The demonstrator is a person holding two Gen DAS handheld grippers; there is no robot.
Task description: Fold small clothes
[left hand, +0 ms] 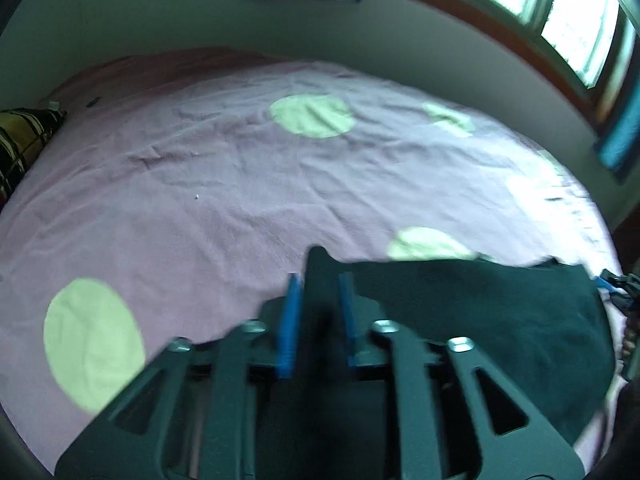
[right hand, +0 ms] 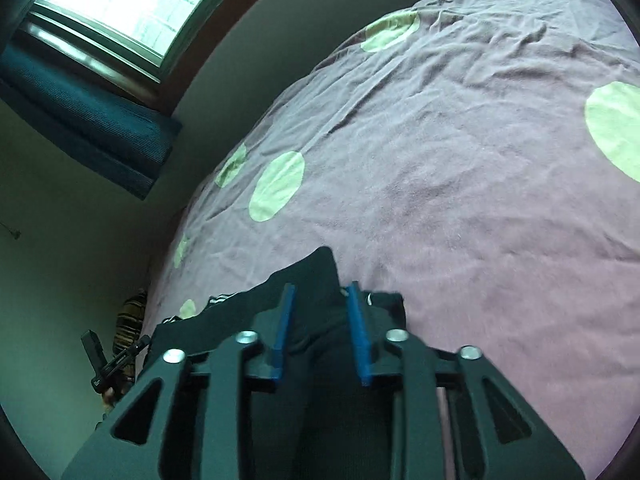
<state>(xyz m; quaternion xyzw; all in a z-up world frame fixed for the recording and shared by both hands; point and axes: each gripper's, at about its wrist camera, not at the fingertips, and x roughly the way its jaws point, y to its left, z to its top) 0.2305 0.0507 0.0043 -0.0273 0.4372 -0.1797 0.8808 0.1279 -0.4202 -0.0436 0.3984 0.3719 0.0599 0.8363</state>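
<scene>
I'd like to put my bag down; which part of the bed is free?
Most of the purple dotted bedspread beyond the dark garment lies bare, up to the checked pillow and the window wall. It is crowded only at the near edge, where both claws meet the garment.

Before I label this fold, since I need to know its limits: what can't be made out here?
- Dark garment: type and near edge unclear; left wrist view, blurred, covered by the left gripper.
- Whether the right gripper pads press the cloth: right wrist view, dark fabric fills the gap.
- Striped object beside the bed: small, dim.
</scene>
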